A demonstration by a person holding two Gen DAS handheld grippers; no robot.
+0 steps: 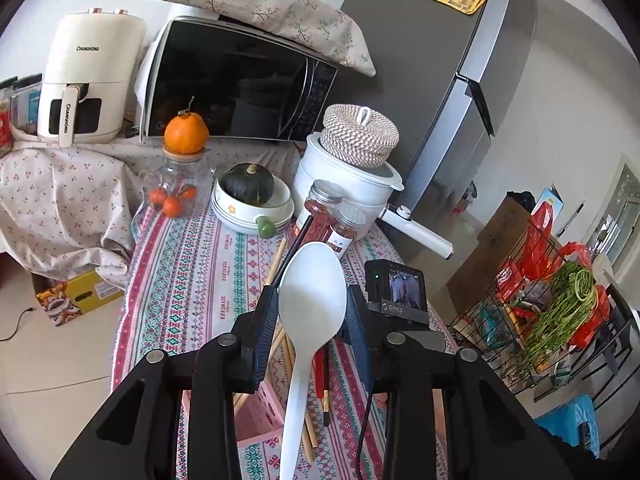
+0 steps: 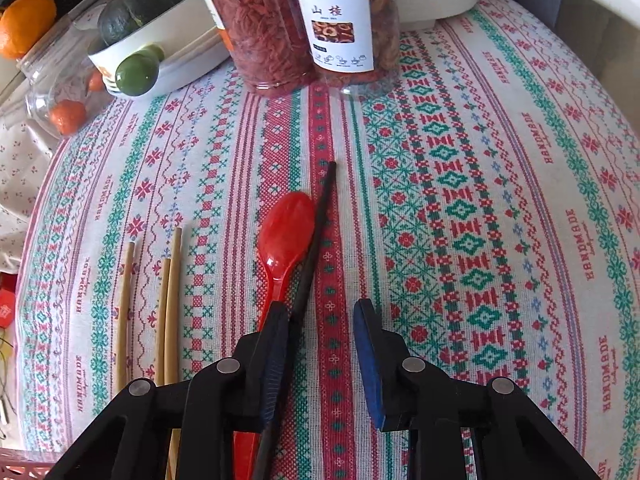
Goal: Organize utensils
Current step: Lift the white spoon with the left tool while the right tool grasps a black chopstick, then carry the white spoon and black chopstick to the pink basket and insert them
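In the left wrist view my left gripper (image 1: 312, 300) is shut on a white plastic spoon (image 1: 310, 320), gripped across its bowl and held above the table. Below it lie wooden chopsticks (image 1: 280, 344) and a pink slotted basket (image 1: 256, 416). In the right wrist view my right gripper (image 2: 320, 312) is open low over the patterned tablecloth (image 2: 480, 200). A red plastic spoon (image 2: 286, 232) and a black chopstick (image 2: 316, 232) lie by its left finger. Three wooden chopsticks (image 2: 170, 304) lie further left.
Two jars of dried fruit (image 2: 304, 20), a bowl with a green squash (image 2: 136, 12) and a glass jar with oranges (image 1: 176, 188) stand at the table's far end. A white pot (image 1: 344, 184), microwave (image 1: 240, 80) and fridge (image 1: 440, 80) are behind. A wire rack (image 1: 540, 312) stands to the right.
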